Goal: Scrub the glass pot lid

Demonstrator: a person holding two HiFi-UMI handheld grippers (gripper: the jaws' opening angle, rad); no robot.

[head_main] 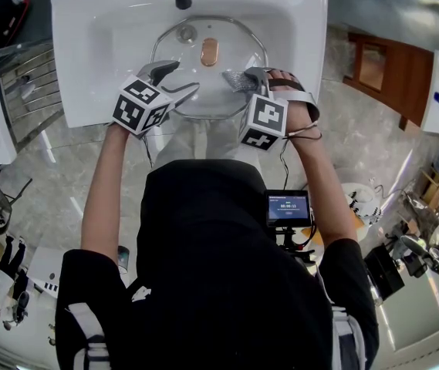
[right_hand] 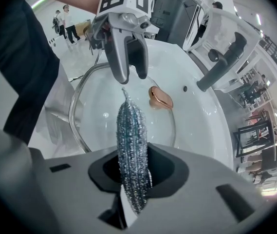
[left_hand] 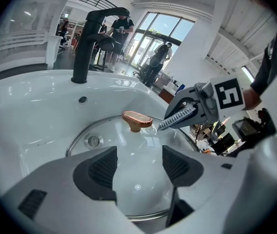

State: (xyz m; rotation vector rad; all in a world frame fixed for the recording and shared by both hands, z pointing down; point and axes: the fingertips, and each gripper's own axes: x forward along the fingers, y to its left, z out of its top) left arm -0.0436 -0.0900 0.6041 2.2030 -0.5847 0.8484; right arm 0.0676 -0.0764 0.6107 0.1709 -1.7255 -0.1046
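Observation:
A round glass pot lid (head_main: 208, 69) with a metal rim and a copper knob (head_main: 209, 51) lies in the white sink. In the left gripper view the lid (left_hand: 128, 150) fills the space ahead of the jaws, which stand apart with nothing between them. My left gripper (head_main: 174, 79) hovers over the lid's near-left part. My right gripper (head_main: 242, 80) is shut on a silvery scrubbing pad (right_hand: 131, 145), held edge-on above the lid's near-right part. The pad (left_hand: 178, 117) also shows near the knob (left_hand: 137, 120).
A black faucet (left_hand: 90, 42) rises at the back of the white sink basin (head_main: 96, 45); the drain (head_main: 187, 31) lies under the lid's far-left edge. A metal rack (head_main: 26, 83) stands left of the sink. Wooden furniture (head_main: 381, 72) is at right.

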